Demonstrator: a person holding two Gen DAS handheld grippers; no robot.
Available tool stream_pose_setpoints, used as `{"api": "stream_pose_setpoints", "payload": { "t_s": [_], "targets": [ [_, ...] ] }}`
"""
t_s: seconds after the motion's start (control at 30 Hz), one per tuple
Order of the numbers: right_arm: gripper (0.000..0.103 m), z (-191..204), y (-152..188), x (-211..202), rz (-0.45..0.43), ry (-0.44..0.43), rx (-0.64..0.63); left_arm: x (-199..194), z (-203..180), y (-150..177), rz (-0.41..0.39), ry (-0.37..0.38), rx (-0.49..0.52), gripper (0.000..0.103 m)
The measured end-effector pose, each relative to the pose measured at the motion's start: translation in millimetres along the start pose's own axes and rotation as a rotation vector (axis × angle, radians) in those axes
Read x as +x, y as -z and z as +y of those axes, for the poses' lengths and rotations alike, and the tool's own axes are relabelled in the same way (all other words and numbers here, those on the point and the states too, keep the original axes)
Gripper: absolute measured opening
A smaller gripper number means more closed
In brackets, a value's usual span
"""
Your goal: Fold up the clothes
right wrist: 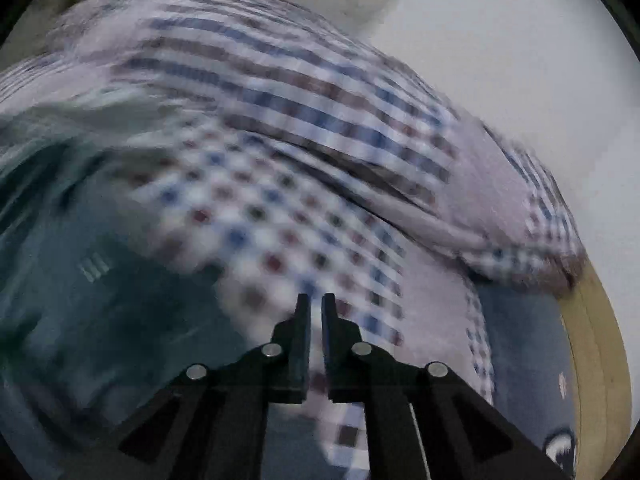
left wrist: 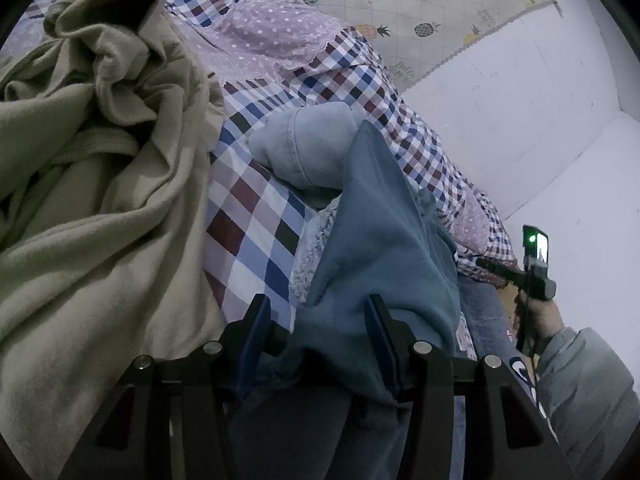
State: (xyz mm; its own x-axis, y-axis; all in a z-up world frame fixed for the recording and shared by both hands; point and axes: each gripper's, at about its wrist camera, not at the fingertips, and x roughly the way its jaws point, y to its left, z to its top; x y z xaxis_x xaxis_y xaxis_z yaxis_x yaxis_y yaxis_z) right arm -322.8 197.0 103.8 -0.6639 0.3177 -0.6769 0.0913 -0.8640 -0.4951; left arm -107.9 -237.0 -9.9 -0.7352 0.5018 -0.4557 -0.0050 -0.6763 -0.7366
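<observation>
A blue-grey fleece garment [left wrist: 376, 240] lies on the checked bedspread [left wrist: 256, 232] and drapes up between the fingers of my left gripper [left wrist: 320, 312]. The jaws stand wide apart with the cloth lying loosely over the right finger [left wrist: 380, 320], not pinched. A crumpled olive-beige garment [left wrist: 92, 168] is heaped on the left. My right gripper [right wrist: 316, 304] is nearly shut and empty above the checked bedspread [right wrist: 280, 208]; that view is motion-blurred. The blue garment [right wrist: 100, 300] shows at its left. The right gripper [left wrist: 534, 264] and the hand holding it also show in the left wrist view, at the bed's edge.
A lilac dotted patch [left wrist: 272, 40] and a pineapple-print sheet [left wrist: 420, 4] lie further back on the bed. A white wall [left wrist: 520, 92] runs along the right. A wooden bed edge [right wrist: 592, 352] and a dark blue printed cloth [right wrist: 532, 360] are at the right.
</observation>
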Motion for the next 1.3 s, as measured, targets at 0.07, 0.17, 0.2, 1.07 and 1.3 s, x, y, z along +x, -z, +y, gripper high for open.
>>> {"api": "stream_pose_setpoints", "payload": {
  "t_s": [0.07, 0.17, 0.2, 1.07, 1.3],
  "targets": [
    [0.020, -12, -15, 1, 0.015, -0.007, 0.063, 1, 1, 0, 0.001, 0.002, -0.003, 0.053],
    [0.065, -19, -9, -32, -0.102, -0.042, 0.136, 1, 2, 0, 0.003, 0.005, -0.007, 0.054],
    [0.070, -18, -1, -45, -0.132, -0.057, 0.143, 2, 2, 1, 0.004, 0.004, -0.007, 0.054],
    [0.086, -31, 369, -427, -0.327, -0.222, 0.571, -232, -84, 99, -0.150, -0.062, 0.230, 0.087],
    [0.090, -29, 389, -537, -0.523, -0.230, 0.467, -349, -115, 115, -0.295, -0.053, 0.270, 0.088]
  ]
}}
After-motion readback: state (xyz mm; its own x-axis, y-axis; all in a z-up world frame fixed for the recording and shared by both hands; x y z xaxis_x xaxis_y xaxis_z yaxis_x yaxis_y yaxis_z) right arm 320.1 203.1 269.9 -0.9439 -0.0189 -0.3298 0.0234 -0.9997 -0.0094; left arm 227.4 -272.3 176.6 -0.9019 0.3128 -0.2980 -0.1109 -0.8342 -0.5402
